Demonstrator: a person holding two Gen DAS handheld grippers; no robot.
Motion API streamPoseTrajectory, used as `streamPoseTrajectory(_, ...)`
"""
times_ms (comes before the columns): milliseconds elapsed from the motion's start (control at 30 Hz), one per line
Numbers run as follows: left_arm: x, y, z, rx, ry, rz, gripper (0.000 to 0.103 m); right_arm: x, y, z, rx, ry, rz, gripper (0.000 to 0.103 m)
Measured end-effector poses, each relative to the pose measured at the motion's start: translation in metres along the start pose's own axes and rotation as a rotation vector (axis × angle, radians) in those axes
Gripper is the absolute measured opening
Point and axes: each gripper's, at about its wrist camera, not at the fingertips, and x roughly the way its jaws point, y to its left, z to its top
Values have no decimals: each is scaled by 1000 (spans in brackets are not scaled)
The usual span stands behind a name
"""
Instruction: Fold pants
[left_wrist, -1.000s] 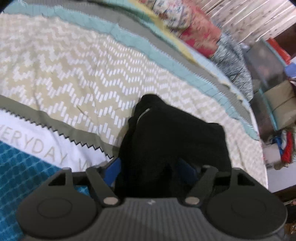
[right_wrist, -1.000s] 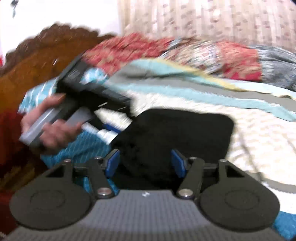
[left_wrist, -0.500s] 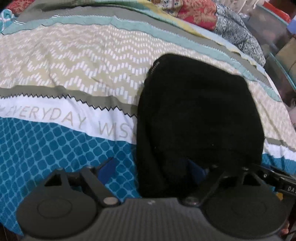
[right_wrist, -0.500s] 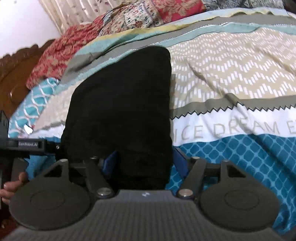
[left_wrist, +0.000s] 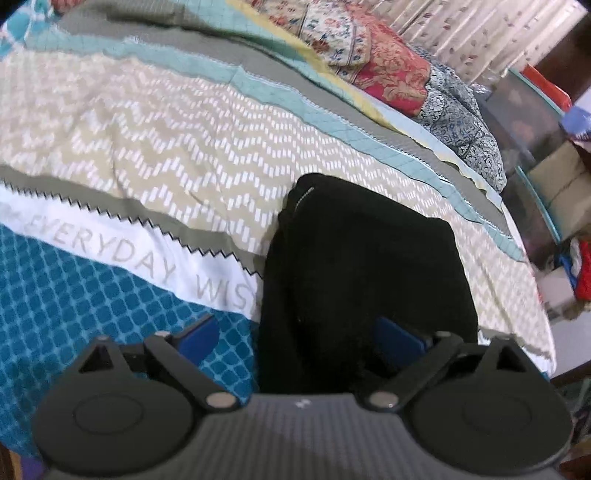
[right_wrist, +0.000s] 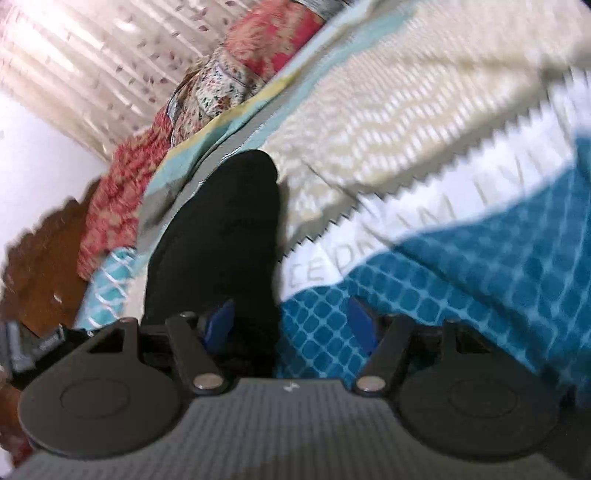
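Left tool (left_wrist: 299, 338) is opening over the pants (left_wrist: 369, 266); right tool (right_wrist: 291, 323) released. Pads at six o'clock could snag and undo the fold.

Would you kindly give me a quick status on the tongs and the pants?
Left tongs opening, astride the near edge of the pants. Right tongs open, unloaded. Black pants folded, flat on the bedspread. Nothing in the way.
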Motion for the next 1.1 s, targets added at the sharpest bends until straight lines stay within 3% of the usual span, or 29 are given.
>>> streamPoseTrajectory(67, 7, 0, 0, -7, 12, -7, 97, -5, -5, -3, -23, -25, 51, 66)
streamPoseTrajectory(300, 38, -15, 5, 42, 58, -8, 100, -3, 12, -10, -122, -20, 4, 68)
streamPoseTrajectory(433, 59, -9, 4, 7, 105, -9, 103, -2, 10, -10, -117, -25, 7, 68)
streamPoseTrajectory(567, 60, 1, 0, -15, 81, -43, 103, -3, 9, -11, -121, -29, 2, 68)
streamPoseTrajectory(1100, 59, -6, -3, 7, 68, -14, 103, 0, 12, -11, -132, -34, -7, 68)
